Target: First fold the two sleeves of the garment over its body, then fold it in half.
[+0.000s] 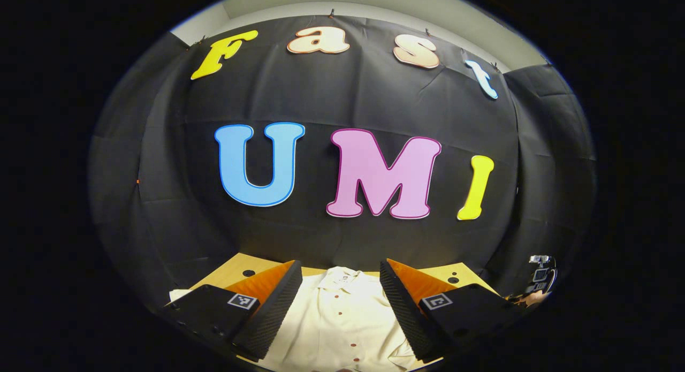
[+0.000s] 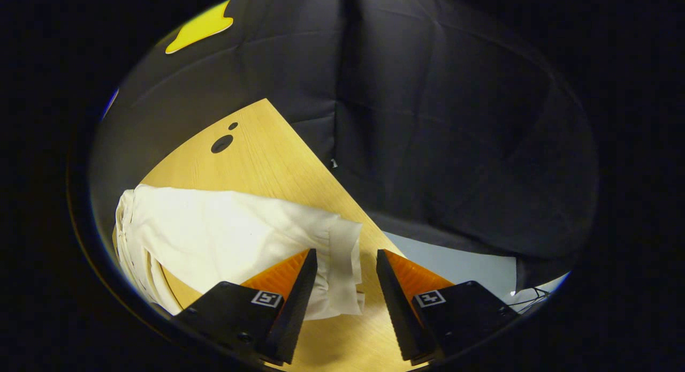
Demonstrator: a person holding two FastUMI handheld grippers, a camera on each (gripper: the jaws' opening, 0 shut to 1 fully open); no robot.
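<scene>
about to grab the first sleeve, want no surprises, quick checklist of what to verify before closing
1. right gripper open: ok, jaws stand apart.
2. sleeve lined up: ok, its cuff end lies just ahead between the fingers.
3. Fingers touching cloth: cannot tell, the cuff passes behind one finger.
4. left gripper open and clear: ok, open above the shirt, holding nothing.
5. Shirt flat, buttons up: ok in the left gripper view.
6. Sleeve unfolded: ok, it stretches out over the table.

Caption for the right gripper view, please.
Open right gripper poised over the cuff of the cream shirt's sleeve, which lies unfolded on the wooden table.
</scene>
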